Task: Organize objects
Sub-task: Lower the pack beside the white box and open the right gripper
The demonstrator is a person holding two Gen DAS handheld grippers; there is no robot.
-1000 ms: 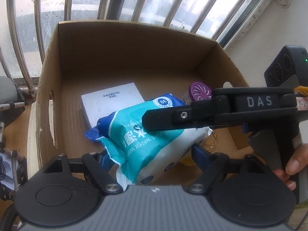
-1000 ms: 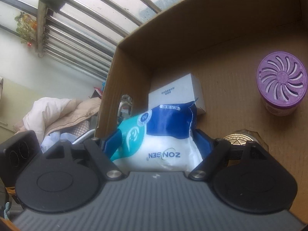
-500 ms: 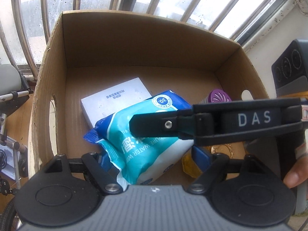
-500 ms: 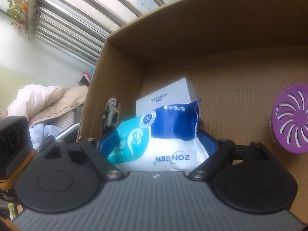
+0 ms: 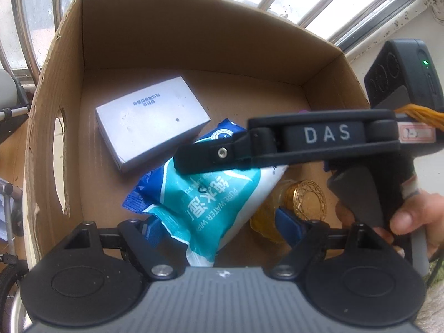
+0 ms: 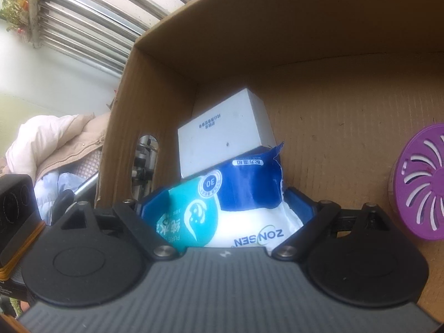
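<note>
The cardboard box (image 5: 69,105) holds a white box (image 5: 149,122), wipes pack (image 5: 211,194), purple-lidded jar (image 6: 421,183) and gold-lidded jar (image 5: 305,199). The right claw (image 6: 224,205), opening, straddles the pack; the left claw (image 5: 219,227) seems apart around its corner.

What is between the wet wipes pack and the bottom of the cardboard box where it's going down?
The white box is. The wet wipes pack sits between the opening right tongs with its far end leaning on that box's near edge. Elsewhere under the pack only the cardboard box floor shows.
</note>
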